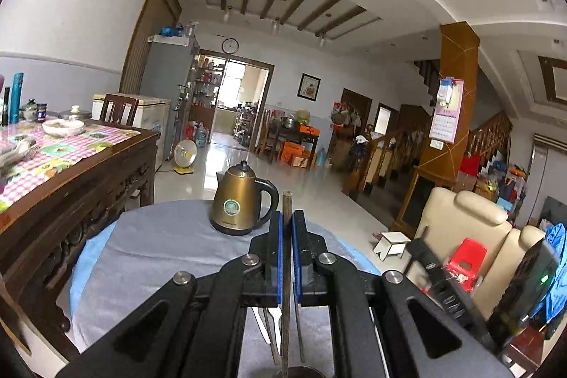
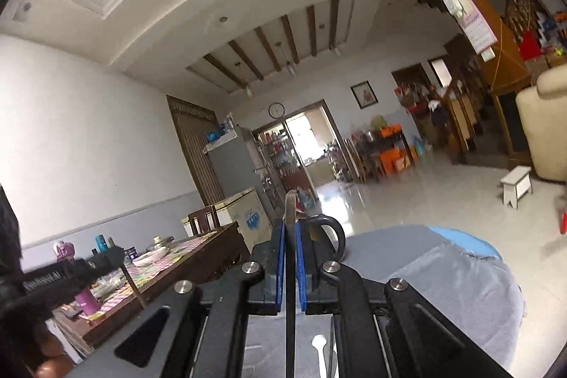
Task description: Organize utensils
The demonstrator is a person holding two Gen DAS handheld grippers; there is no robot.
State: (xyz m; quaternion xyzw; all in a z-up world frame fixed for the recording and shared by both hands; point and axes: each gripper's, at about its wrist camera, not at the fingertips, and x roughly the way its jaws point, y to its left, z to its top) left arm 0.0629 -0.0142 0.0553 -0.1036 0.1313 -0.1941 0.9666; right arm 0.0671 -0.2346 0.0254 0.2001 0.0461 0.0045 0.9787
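Observation:
My left gripper (image 1: 286,215) is shut on a thin brown stick, probably a chopstick (image 1: 285,271). The stick stands upright between the blue pads, its top poking above the fingertips. Below it on the grey cloth lie a white fork (image 1: 272,321) and other thin utensils, beside the rim of a dark round holder (image 1: 301,371). My right gripper (image 2: 290,225) is shut on a thin dark utensil (image 2: 290,307) with a grey tip; what kind it is I cannot tell. A white spoon (image 2: 320,344) lies under it. The left gripper (image 2: 102,259) also shows in the right wrist view.
A gold electric kettle (image 1: 239,201) stands at the far side of the round table (image 1: 149,257). To the left is a carved wooden table (image 1: 81,179) with a checked cloth and dishes. A cream armchair (image 1: 471,236), a red stool (image 1: 466,259) and a white footstool (image 1: 391,245) are at the right.

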